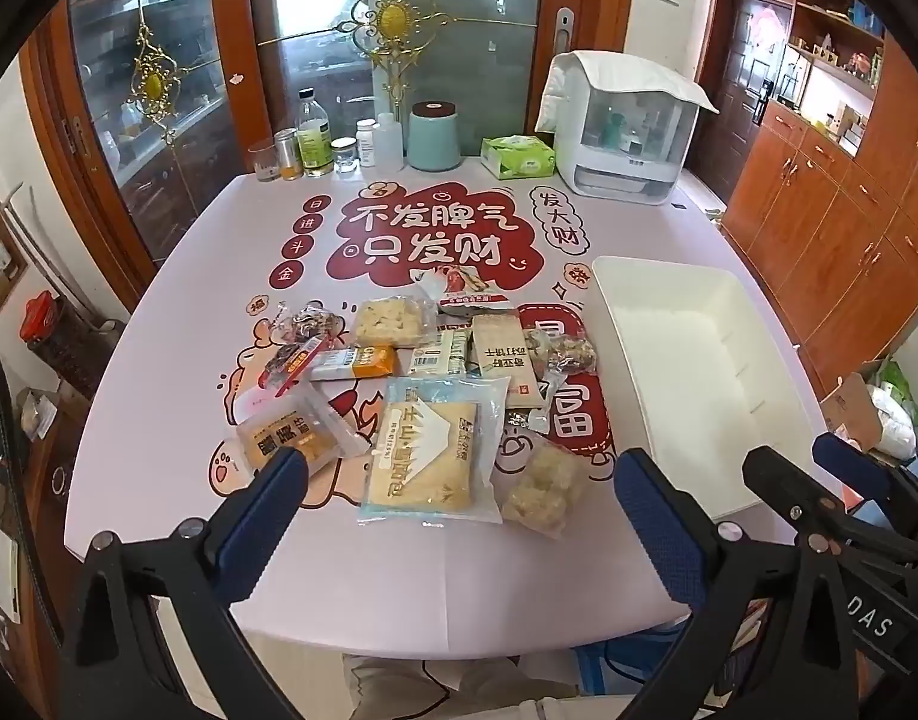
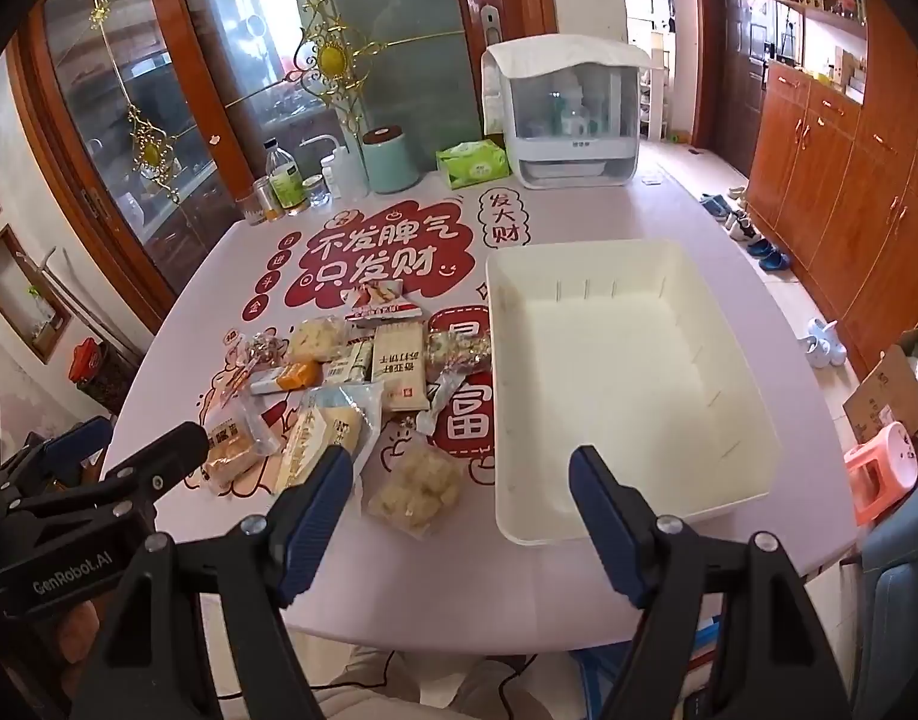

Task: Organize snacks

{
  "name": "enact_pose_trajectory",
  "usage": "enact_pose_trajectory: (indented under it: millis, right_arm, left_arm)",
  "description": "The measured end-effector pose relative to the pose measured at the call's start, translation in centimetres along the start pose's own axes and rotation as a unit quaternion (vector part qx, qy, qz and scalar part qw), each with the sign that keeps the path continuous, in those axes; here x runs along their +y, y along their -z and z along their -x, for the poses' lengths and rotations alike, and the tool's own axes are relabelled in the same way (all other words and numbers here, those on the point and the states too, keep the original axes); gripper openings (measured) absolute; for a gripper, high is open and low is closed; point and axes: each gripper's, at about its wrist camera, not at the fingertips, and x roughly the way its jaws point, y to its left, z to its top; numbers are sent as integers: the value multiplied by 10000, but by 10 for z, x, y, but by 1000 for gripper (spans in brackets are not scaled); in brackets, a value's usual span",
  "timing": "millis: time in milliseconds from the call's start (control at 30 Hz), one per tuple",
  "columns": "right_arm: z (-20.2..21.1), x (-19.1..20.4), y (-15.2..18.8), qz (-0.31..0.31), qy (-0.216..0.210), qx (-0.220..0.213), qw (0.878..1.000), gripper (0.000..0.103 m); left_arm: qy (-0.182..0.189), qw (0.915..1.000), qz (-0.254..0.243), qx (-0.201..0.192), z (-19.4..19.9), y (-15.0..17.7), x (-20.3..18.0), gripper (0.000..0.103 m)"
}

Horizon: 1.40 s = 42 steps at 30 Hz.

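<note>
1. Step in hand: start of sorting, judged from the layout. All snack packets (image 1: 423, 384) lie loose on the tabletop (image 1: 177, 312); white bin (image 2: 633, 372) empty, just right of the pile.
2. Left claw (image 1: 459, 483): spread wide, nothing between the pads, hovering above the near edge of the pile, tilted down toward the large bread packet (image 1: 429, 456).
3. Right claw (image 2: 459, 492): spread wide, empty, hovering over the near left corner of the bin, beside the clear bag of pale puffs (image 2: 414, 489).
4. Next move, as a judgement: lower one claw onto a near packet, pinch at a flat edge or seam, lift, carry right, release inside the bin. Slippery film and overlapping packets call for a firm, centred pinch; bread packet overlaps the yellow cake packet (image 1: 291, 435) at one corner, so risk of dragging a neighbour.
5. Shown only in the left wrist view: full width of the pile, including the dark wrapped sweets (image 1: 306, 330) at far left; bin cut off at the right.
6. Shown only in the right wrist view: whole bin interior with slotted walls; shoes (image 2: 753, 240) on the floor beyond; a hand (image 2: 78, 630) gripping the left claw's handle.
</note>
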Motion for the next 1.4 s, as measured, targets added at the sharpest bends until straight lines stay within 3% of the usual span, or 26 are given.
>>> enact_pose_trajectory:
  millis: [1400]
  right_arm:
    - [-18,8,-10,75,207,84,9997,76]
  left_arm:
    - [22,9999,-62,84,-21,-4,7,101]
